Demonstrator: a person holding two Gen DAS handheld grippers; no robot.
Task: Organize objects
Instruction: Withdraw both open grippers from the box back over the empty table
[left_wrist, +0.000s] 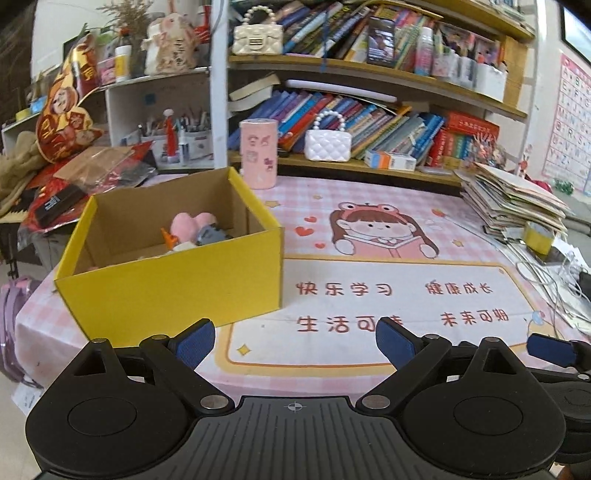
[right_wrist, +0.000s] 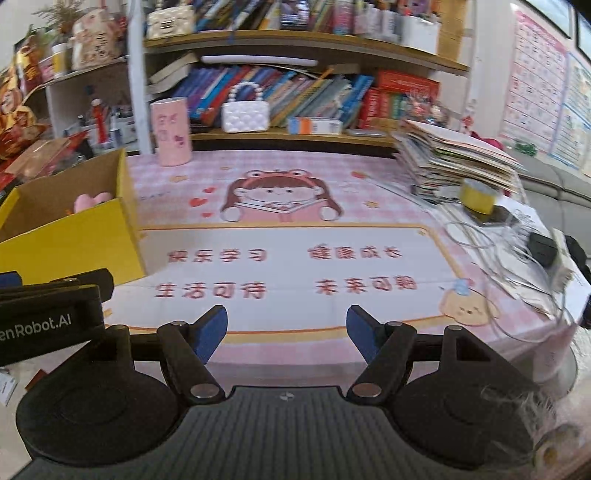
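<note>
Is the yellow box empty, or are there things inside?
Not empty: the yellow box holds a pink plush heart and other small items.

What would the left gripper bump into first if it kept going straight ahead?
Probably nothing but the printed table mat. The left gripper is open, empty and tilted downward; the yellow box sits left of its line.

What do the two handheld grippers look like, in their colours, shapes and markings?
Both the left gripper and the right gripper are black plastic, with blue textured pads on the jaws, round ribbed bases, silver pivot pins and a small crosshair mark. White lettering shows on the left gripper's side.
</note>
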